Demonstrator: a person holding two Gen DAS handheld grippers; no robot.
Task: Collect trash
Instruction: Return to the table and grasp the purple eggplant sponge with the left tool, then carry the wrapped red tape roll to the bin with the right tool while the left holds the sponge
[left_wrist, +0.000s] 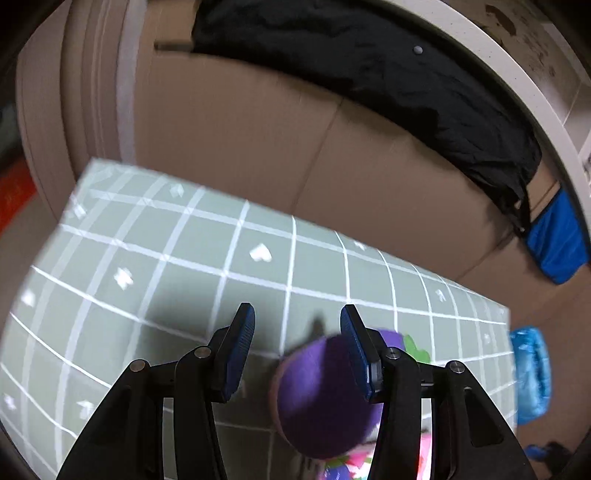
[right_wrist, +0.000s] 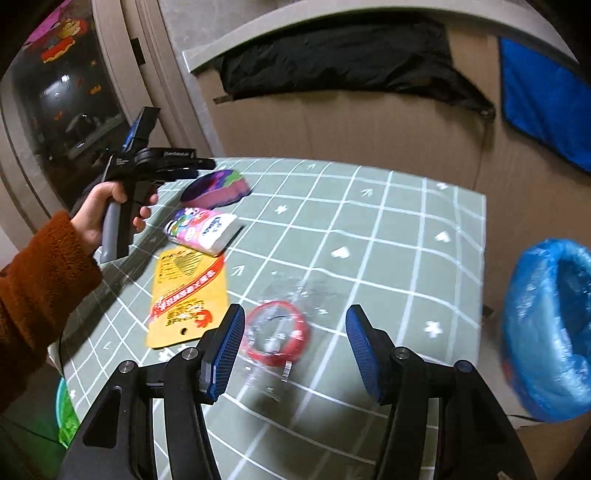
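Blue-padded, each hand-held gripper, left (left_wrist: 297, 314) and right (right_wrist: 295, 314), gapes wide, holding nothing.

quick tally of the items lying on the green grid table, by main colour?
Purple: 1, the purple pouch
Pink and white: 1, the tissue pack
Yellow: 1, the yellow packet
Clear with red rim: 1, the clear wrapper
Total: 4 on the table

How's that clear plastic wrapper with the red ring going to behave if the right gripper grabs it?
The clear wrapper looks thin and crinkled, so it will probably crumple between the fingers rather than stay stiff. It seems very light and may slide on the smooth checked tablecloth if pushed. Its glossy film could be slippery.
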